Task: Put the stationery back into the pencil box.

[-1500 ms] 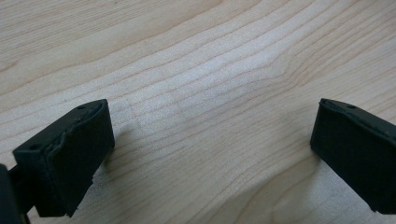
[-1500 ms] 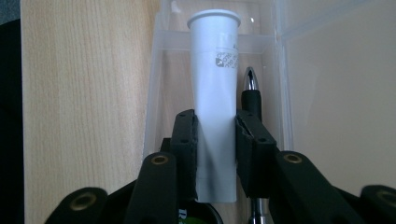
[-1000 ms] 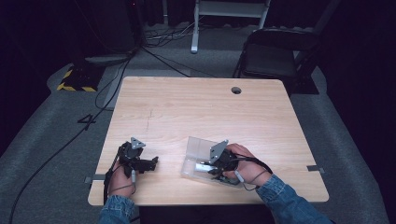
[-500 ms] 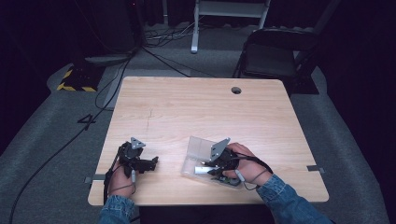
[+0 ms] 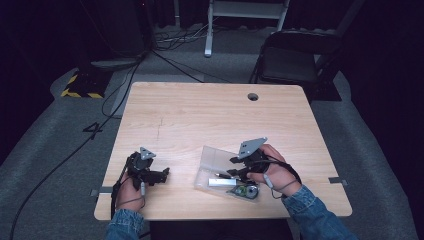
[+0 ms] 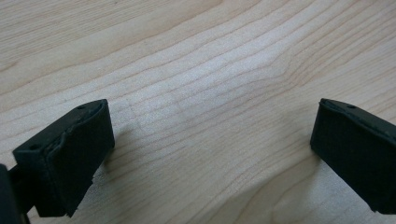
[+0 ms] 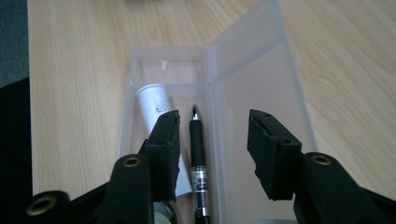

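Table (image 5: 200, 115): wood, bears all.
Clear case (image 5: 216, 161): near front edge, right of centre; lid open, propped for access.
Right gripper (image 7: 212, 140): over tray, jaws just been opening, nothing pinched; black pen (image 7: 197, 140) and white tube (image 7: 156, 109) lie in tray.
Left gripper (image 6: 210, 140): near front-left corner, jaws spread, idle, empty.

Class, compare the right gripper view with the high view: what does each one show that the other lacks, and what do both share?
Right gripper view: a black pen lying beside a white tube, seen between the open jaws.
High view: the left gripper resting on the table, plus a chair beyond.
Both: the clear plastic case, lid open, on the wooden tabletop.
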Available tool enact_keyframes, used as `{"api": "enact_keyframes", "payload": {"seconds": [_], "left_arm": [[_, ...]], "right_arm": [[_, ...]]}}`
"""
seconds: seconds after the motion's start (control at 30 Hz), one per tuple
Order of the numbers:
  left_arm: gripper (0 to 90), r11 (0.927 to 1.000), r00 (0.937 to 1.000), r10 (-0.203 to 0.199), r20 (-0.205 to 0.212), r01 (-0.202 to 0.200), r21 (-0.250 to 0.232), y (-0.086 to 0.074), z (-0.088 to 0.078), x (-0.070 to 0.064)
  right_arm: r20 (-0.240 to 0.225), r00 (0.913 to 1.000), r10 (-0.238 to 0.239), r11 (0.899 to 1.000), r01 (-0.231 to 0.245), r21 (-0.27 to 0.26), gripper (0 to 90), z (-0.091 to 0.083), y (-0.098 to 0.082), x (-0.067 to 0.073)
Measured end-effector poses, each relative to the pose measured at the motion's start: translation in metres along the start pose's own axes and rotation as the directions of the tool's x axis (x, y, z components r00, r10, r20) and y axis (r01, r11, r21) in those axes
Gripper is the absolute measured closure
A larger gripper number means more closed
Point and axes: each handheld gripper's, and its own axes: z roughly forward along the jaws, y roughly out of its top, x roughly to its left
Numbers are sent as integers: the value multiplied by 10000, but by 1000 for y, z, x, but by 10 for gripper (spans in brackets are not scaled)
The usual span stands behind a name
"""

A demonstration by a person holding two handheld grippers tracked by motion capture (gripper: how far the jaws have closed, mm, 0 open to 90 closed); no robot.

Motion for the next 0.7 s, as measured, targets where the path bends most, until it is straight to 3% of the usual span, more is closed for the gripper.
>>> {"api": "enact_keyframes", "payload": {"seconds": [0.47,0.6,0.7], "left_arm": [[1,10000,10000,-3,4,3,2,0,0,0],[1,10000,10000,0,-8,0,1,0,0,0],[1,10000,10000,78,-43,-78,16,0,0,1]], "right_arm": [[722,9917,1068,9920,-1014,-746,502,-30,-7,-14],[973,9854,1396,9874,-1312,-884,482,-35,-11,-17],[1177,9731,1978,9770,-1861,-1037,459,-43,-16,-21]]}}
